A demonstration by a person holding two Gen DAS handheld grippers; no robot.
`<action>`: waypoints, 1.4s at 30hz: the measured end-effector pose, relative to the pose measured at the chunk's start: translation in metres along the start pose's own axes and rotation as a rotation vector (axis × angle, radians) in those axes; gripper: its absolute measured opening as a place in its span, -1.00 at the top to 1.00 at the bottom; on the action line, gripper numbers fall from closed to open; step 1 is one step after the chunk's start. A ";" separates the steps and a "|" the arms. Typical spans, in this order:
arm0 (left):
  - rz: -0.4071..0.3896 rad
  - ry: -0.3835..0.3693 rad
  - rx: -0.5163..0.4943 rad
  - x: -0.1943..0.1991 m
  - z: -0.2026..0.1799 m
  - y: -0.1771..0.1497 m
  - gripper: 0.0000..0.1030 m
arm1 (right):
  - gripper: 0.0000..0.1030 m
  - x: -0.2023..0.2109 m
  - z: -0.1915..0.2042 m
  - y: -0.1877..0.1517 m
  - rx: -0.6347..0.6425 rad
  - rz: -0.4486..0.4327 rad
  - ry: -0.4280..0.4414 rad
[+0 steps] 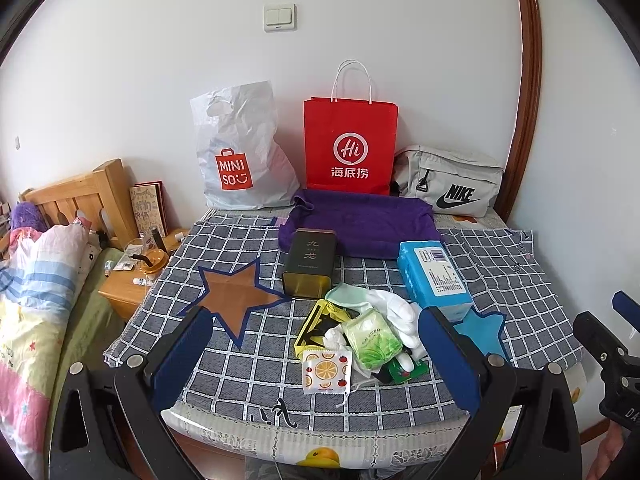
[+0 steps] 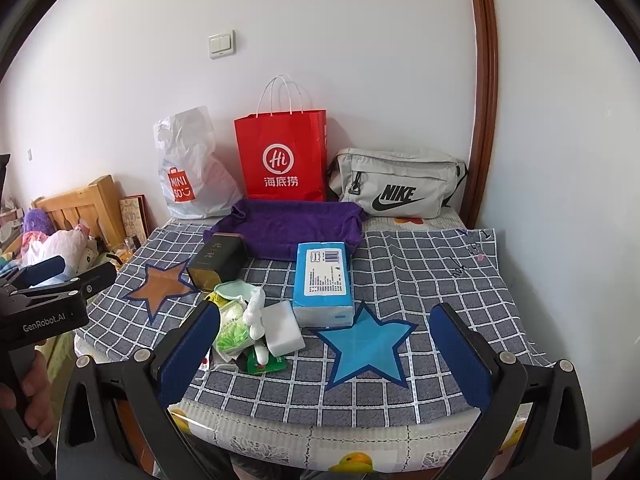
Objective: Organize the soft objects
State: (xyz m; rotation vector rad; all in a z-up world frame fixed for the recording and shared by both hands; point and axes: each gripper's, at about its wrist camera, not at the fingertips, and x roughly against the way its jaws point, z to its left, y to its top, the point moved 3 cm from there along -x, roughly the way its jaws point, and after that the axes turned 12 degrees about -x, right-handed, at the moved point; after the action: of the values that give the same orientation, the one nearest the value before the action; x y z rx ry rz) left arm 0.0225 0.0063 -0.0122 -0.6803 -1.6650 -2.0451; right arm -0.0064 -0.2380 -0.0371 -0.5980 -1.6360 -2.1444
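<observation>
both grippers, left gripper (image 1: 316, 364) and right gripper (image 2: 324, 354), spread empty; white glove (image 1: 394, 308) half-buried in pile.

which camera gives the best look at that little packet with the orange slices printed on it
The left wrist view. There the orange-slice packet lies fully visible at the front of the pile, between the open fingers of the left gripper. In the right wrist view that spot is hidden behind a finger of the right gripper.

The left hand-held gripper (image 1: 316, 364) hangs wide open over a small pile of packets (image 1: 360, 340) on the checked cloth (image 1: 240, 248).
</observation>
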 end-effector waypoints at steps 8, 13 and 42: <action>0.000 0.001 0.000 0.001 -0.001 0.000 -1.00 | -1.00 0.001 0.000 -0.001 -0.003 -0.004 0.002; -0.002 0.001 0.000 0.001 -0.001 0.000 -1.00 | -1.00 0.003 0.000 -0.002 -0.005 -0.010 0.005; -0.005 -0.006 0.002 0.002 -0.004 0.001 -1.00 | -1.00 0.007 0.006 -0.003 0.005 -0.015 0.014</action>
State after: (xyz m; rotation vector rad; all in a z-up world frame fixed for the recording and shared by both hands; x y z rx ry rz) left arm 0.0208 0.0024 -0.0110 -0.6831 -1.6735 -2.0470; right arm -0.0134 -0.2315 -0.0339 -0.5692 -1.6432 -2.1496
